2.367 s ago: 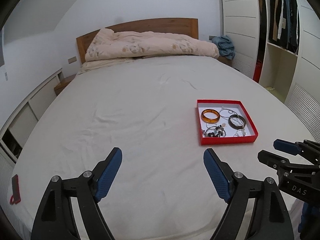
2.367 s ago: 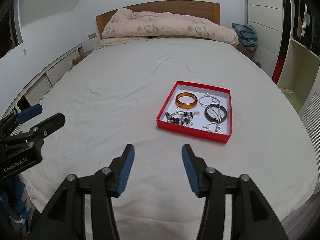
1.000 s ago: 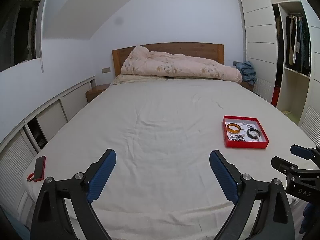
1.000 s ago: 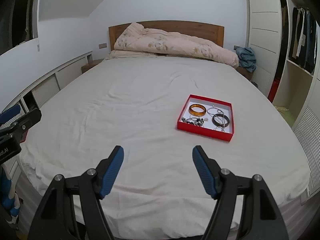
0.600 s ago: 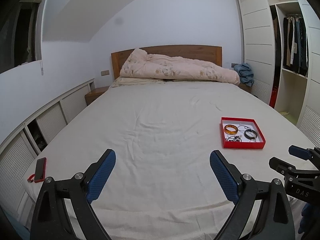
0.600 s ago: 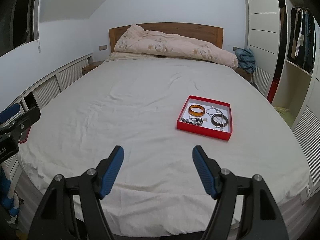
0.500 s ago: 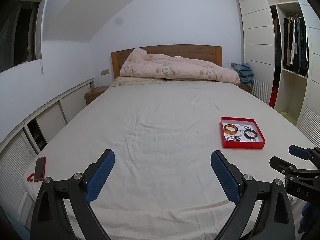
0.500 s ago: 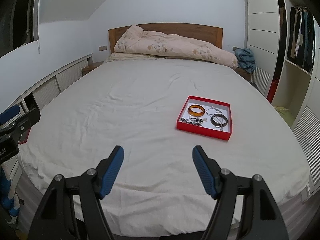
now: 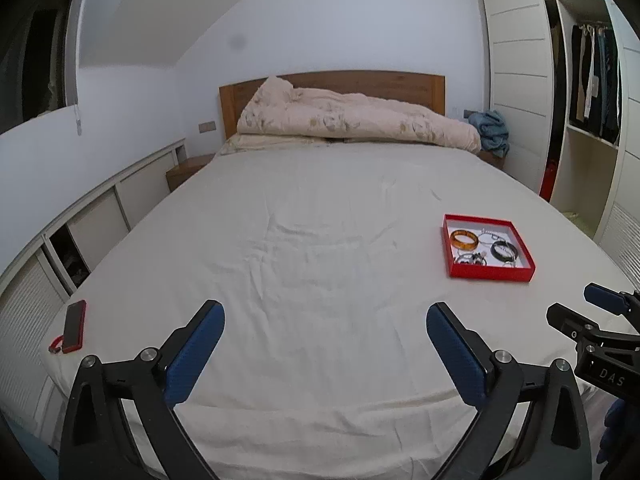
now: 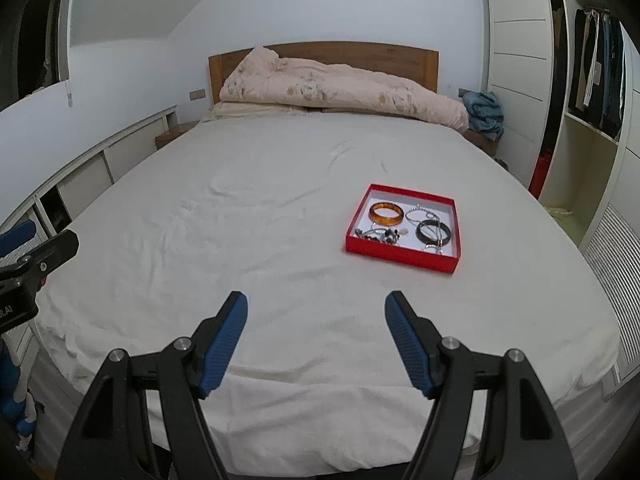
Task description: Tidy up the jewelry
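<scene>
A red jewelry box [image 9: 491, 273] [image 10: 400, 253] lies on the right side of the white bed. Inside it are an amber bangle [image 9: 464, 239] [image 10: 386, 213], a black bangle [image 9: 505, 251] [image 10: 433, 231], a silver chain [image 10: 418, 213] and a beaded tangle [image 10: 382, 235]. My left gripper [image 9: 325, 315] hovers over the bed's near edge, well left of the box; its jaws are opening, with nothing between them. My right gripper [image 10: 316, 303] stands open and empty, short of the box.
A red phone [image 9: 74, 326] lies at the bed's left edge. A rumpled duvet [image 9: 352, 120] is piled against the wooden headboard [image 10: 324, 52]. An open wardrobe [image 9: 592, 92] with hanging clothes stands on the right, low cabinets [image 9: 80, 236] along the left wall.
Both grippers have drawn back from the box, which now looks smaller and farther. The left jaws have spread slightly wider. In the last half second little has moved.
</scene>
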The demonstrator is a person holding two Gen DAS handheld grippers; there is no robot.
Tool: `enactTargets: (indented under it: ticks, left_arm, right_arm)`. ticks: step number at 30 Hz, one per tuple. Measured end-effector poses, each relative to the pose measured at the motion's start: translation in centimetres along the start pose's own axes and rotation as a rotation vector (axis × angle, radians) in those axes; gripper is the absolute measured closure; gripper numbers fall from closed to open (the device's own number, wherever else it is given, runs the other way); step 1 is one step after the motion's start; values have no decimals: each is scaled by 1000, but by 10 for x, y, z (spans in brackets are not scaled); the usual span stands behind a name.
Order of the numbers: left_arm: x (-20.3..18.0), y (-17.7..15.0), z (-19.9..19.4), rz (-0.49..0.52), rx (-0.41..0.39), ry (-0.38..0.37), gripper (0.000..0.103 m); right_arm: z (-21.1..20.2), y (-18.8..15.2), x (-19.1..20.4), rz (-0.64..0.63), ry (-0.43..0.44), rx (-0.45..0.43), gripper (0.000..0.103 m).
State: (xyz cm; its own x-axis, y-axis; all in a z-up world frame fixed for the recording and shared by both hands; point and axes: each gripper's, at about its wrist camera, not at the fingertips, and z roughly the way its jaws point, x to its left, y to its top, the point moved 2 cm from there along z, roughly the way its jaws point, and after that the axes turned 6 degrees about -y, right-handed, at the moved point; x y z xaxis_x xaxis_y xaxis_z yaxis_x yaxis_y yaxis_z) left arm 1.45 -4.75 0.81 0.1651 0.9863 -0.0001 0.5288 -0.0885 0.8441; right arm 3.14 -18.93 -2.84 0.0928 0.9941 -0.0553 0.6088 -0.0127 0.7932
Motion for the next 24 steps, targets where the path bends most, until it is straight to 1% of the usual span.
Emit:
enactTargets:
  ticks: [10, 24]
  left_arm:
    - [0, -14, 26, -10, 67, -4, 3]
    - [3, -38, 74, -18, 187, -21, 3]
  right_arm:
    - [25, -11, -1, 2, -7, 52, 31]
    - [67, -32, -3, 21, -20, 150, 31]
